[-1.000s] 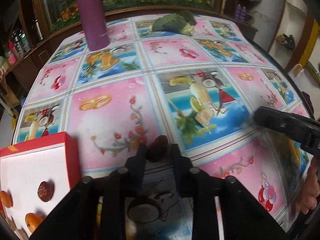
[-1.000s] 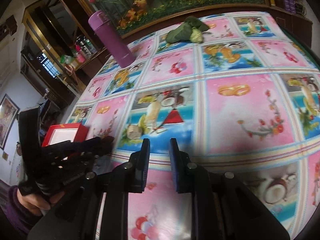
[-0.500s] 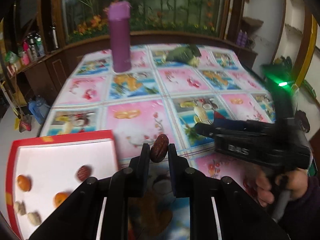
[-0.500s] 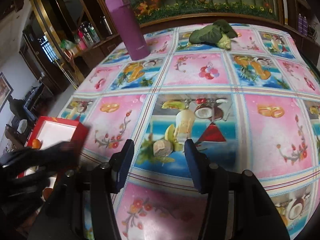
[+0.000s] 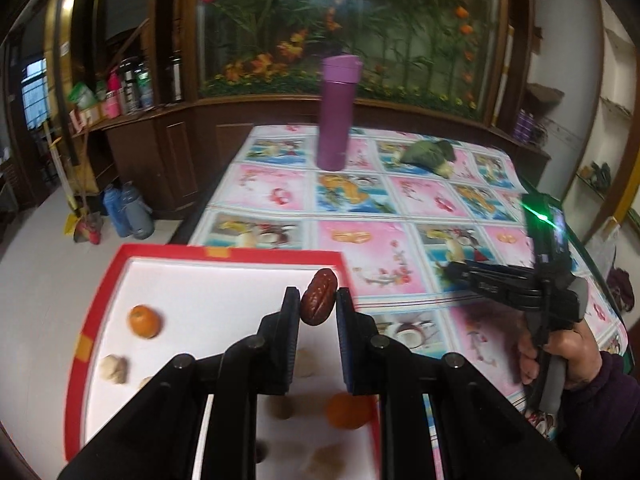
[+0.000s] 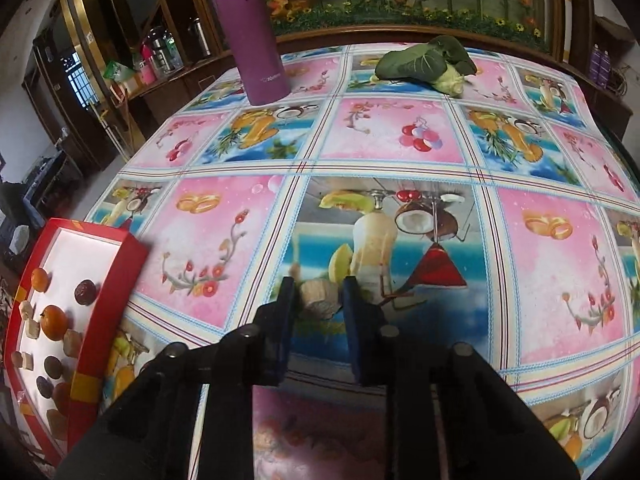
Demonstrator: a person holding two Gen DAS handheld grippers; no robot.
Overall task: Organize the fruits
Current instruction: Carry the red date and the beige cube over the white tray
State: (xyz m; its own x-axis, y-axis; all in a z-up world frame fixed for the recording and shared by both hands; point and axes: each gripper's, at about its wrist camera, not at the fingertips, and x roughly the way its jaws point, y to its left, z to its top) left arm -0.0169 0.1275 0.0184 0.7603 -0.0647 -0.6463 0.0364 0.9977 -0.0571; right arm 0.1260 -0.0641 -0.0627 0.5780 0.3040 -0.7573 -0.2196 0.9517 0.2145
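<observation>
My left gripper [image 5: 318, 300] is shut on a wrinkled red date [image 5: 318, 297] and holds it in the air above the right rim of a red box with a white inside [image 5: 224, 254]. The box holds small oranges [image 5: 144, 321], pale lumps and dark dates; it also shows in the right wrist view [image 6: 116, 276]. My right gripper [image 6: 319, 296] is open low over the tablecloth, its fingers on either side of a pale beige lump [image 6: 320, 298]. The right gripper [image 5: 452, 272] also shows in the left wrist view, held by a hand.
A tall purple flask [image 6: 250, 36] stands at the far left of the table [image 6: 400, 140]. A green leafy vegetable [image 6: 428, 62] lies at the far middle. The red box sits at the table's front left corner. Wooden cabinets and a flower backdrop lie behind.
My left gripper has lifted the date off the table and carried it left over the red box. My right gripper has opened and moved forward around the pale lump.
</observation>
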